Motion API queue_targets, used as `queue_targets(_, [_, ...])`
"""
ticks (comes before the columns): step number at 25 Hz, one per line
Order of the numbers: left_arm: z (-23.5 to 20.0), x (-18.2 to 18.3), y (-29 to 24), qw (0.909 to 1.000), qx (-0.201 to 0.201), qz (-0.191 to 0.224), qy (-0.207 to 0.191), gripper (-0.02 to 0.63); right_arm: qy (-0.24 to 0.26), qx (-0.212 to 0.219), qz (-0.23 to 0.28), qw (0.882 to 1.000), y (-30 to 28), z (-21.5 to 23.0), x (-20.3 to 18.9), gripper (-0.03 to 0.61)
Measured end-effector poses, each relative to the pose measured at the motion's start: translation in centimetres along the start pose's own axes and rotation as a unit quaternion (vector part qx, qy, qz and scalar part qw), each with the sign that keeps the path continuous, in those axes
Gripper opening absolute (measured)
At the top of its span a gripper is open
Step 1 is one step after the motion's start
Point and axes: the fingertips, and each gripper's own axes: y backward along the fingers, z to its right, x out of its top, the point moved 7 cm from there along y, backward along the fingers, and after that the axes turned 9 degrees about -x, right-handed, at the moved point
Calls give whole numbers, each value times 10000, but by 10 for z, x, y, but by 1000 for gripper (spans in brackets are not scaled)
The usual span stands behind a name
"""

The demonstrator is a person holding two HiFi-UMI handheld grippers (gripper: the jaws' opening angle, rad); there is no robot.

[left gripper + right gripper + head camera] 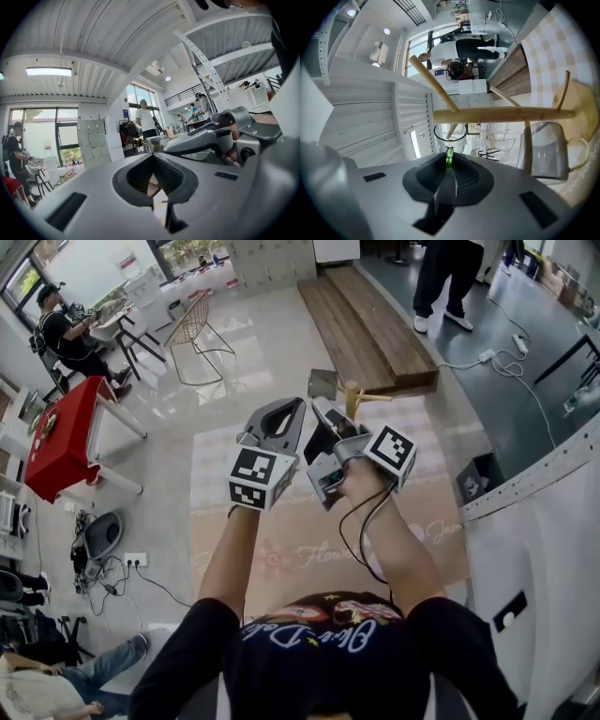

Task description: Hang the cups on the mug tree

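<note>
Right gripper point(449, 162) clamped on the glass cup's point(451, 136) green handle; mug tree point(501, 114) stood just ahead, trunk crosswise to my jaws.

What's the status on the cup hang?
Left gripper shut, empty. Right gripper shut on green handle of clear cup, near mug tree, not hung. Second cup by a peg; hung or not, unclear.
</note>
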Motion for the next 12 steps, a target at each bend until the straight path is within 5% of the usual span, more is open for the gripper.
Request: queue_targets(12, [3,0,-1,10000,-22,8,-12,5,-171,51,55,9998,1,0,1,48])
